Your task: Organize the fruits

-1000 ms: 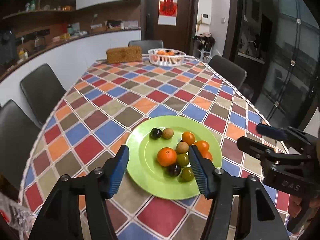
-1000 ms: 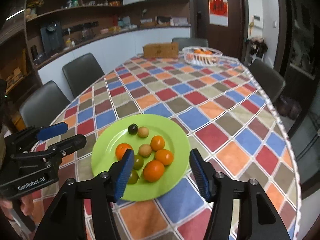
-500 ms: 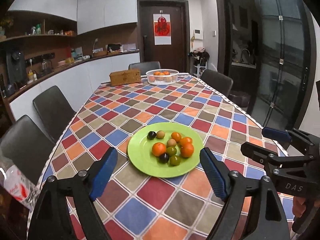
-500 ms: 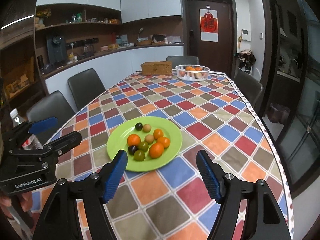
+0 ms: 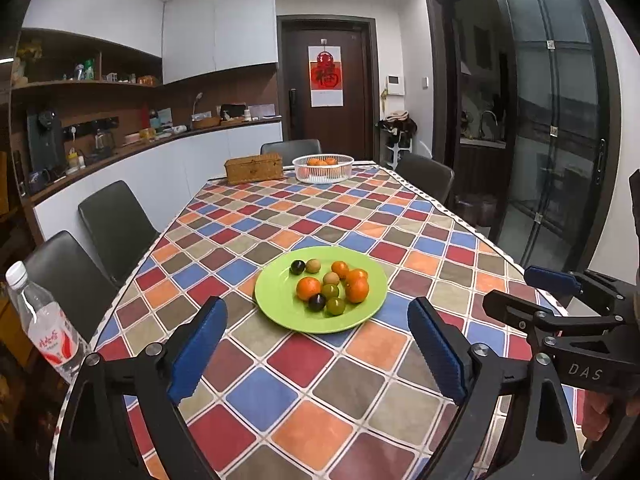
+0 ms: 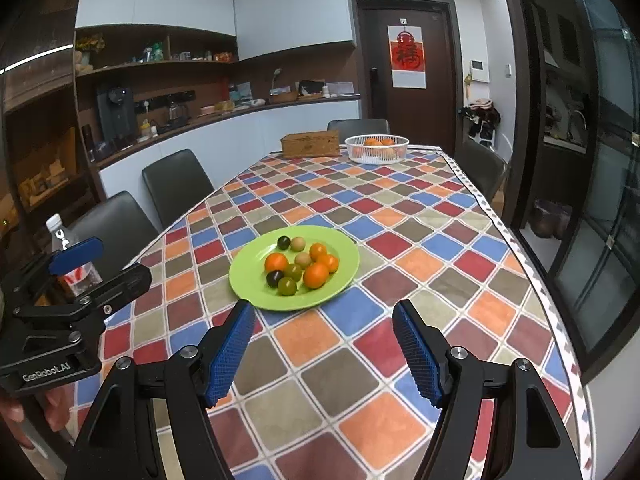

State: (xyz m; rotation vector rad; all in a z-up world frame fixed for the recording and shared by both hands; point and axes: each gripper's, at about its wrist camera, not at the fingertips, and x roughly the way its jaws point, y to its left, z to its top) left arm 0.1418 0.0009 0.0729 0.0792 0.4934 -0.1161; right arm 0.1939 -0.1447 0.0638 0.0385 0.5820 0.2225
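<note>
A green plate (image 5: 280, 308) (image 6: 248, 280) sits on the checkered tablecloth and holds several small fruits: orange ones (image 5: 308, 288) (image 6: 276, 262), green ones (image 5: 335, 306), dark ones (image 5: 317, 302) and tan ones (image 5: 313, 266). My left gripper (image 5: 318, 350) is open and empty, held back from the plate above the table's near end. My right gripper (image 6: 325, 350) is open and empty, also short of the plate. Each gripper shows in the other's view, the right (image 5: 520, 292) and the left (image 6: 100, 260).
A white basket (image 5: 323, 169) (image 6: 377, 149) with oranges and a woven box (image 5: 254, 168) (image 6: 310, 143) stand at the table's far end. A water bottle (image 5: 42, 320) (image 6: 70, 256) stands at the left. Dark chairs (image 5: 114, 220) line the table sides.
Both grippers have pulled back and up from the plate and opened wider. The plate and fruits look smaller and farther. The water bottle has come into view.
</note>
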